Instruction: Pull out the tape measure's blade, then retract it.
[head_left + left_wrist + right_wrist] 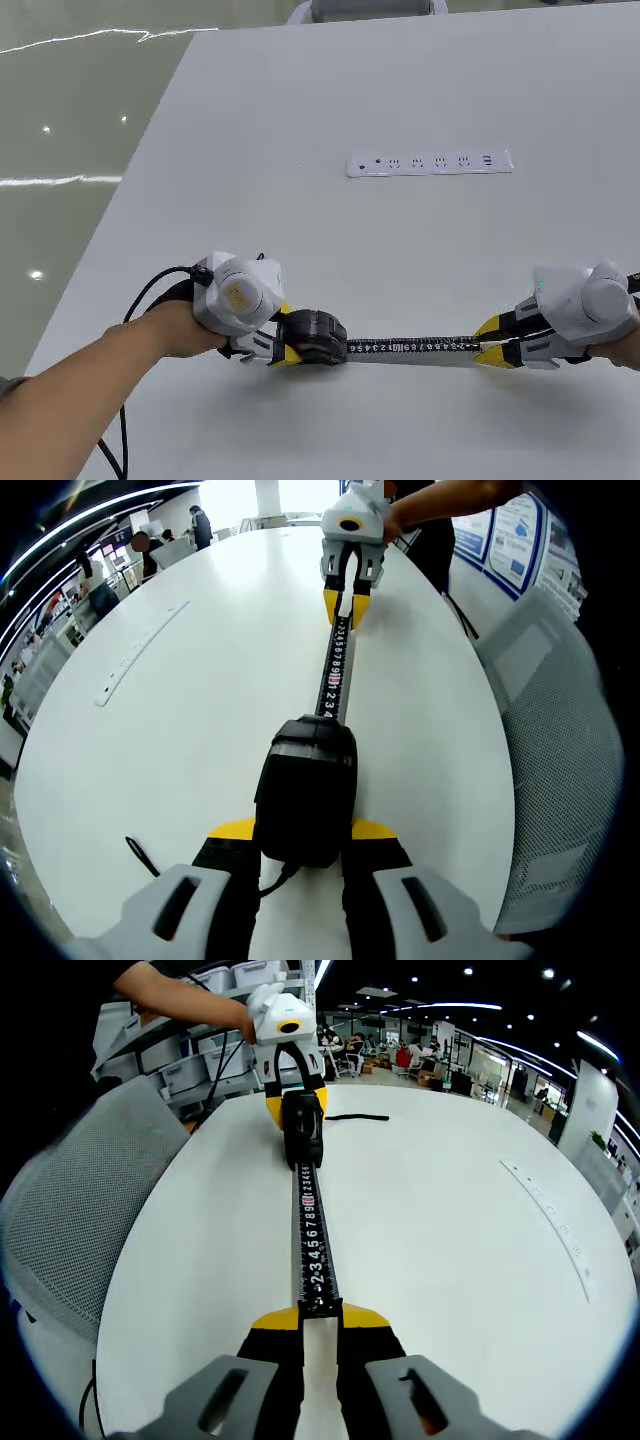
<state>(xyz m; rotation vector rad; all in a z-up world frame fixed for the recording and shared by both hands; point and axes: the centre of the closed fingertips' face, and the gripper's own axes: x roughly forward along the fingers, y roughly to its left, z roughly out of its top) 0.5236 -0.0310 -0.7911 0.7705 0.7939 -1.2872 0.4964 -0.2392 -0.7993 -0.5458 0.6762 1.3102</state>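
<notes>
Near the front edge of the table [380,260]: tape measure case [315,336], clamped across its body by the left gripper [284,350]. Blade [412,346] stretched flat toward the right gripper [490,342], whose fingers pinch narrow on its tip. Case probably hard, chunky, fairly weighty. Blade thin, springy, sharp-edged, likely to snap back. Best held at the hook end, fed in slowly.
</notes>
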